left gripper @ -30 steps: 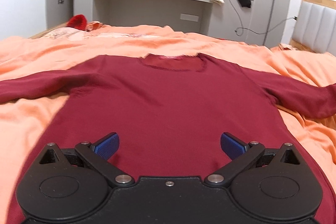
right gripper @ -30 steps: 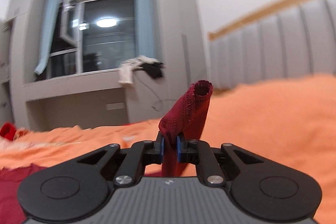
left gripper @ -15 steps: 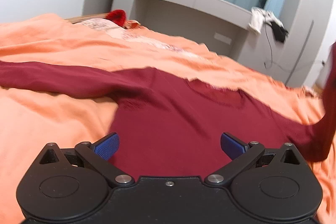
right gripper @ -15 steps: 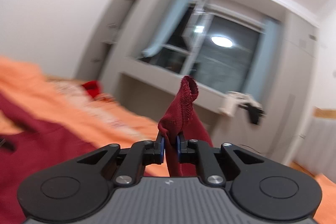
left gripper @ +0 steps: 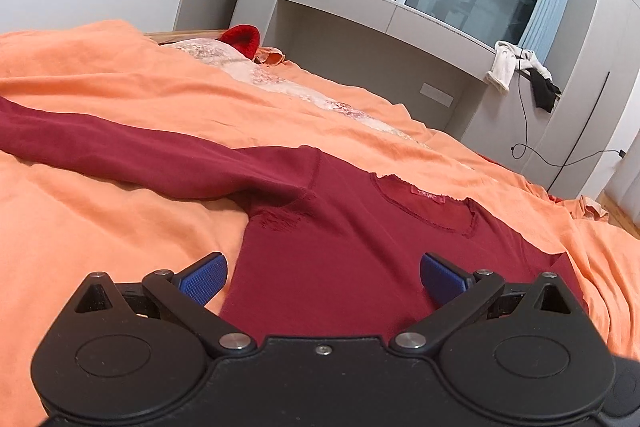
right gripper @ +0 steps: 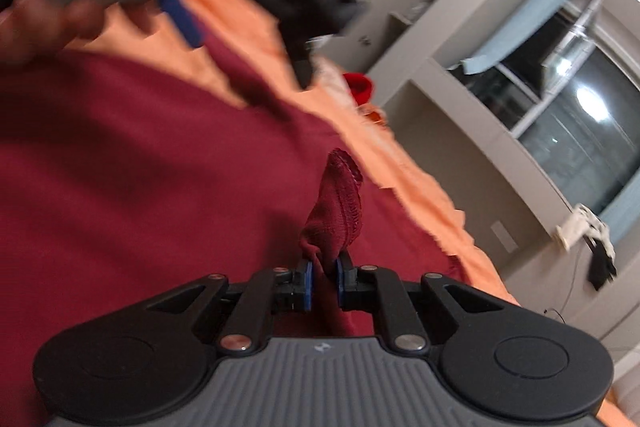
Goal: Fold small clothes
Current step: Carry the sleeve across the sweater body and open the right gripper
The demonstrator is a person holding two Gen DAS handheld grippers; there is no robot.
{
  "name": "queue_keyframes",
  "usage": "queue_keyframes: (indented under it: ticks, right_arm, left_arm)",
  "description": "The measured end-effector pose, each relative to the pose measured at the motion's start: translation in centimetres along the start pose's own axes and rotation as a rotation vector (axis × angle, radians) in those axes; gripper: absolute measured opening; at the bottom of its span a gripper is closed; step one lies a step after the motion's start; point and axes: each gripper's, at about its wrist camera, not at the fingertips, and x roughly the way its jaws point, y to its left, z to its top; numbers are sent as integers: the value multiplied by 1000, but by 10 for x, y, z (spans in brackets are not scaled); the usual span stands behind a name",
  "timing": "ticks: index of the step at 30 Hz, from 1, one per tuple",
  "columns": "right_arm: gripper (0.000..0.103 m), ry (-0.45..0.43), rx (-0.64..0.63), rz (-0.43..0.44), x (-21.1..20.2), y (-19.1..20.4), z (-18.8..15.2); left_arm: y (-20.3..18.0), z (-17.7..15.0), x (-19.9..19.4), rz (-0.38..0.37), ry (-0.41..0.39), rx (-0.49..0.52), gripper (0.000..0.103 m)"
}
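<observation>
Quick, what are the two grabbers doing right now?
Left gripper: open, holding nothing, above the red shirt.
Right gripper: closed on the shirt's sleeve.

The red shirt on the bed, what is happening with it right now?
A person is folding a dark red long-sleeved shirt spread on an orange bedsheet. The right gripper is shut on the cuff of one sleeve and holds it above the shirt's body. The left gripper is open and empty, hovering over the shirt's lower part. The other sleeve lies stretched out, not yet folded.
</observation>
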Motion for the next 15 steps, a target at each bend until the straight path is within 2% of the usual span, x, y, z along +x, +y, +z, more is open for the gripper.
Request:
queue_keyframes:
  ticks: [2,4,7,11,13,15]
  right_arm:
    - [21,-6,-2,37,-6,5,-5]
    - [45,-9,18,66,-16,3,-14]
    - [64,-11,99,116,-32,-18,-26]
    - [79,7,257,133,-47,-57,-50]
    - [88,23,322,98,-53,-79,-62]
    - [90,43,398,41,-51,-104,-74]
  left_arm:
    - [-1,-1,2,1,4,6,103]
    - [-3,-3,5,0,9,15,103]
    - [-6,-5,11,-10,24,29,103]
    - [-11,-12,21,-17,62,47,103]
    - [-16,-19,30,-8,102,68,102]
    - [-21,-27,38,12,145,94,102]
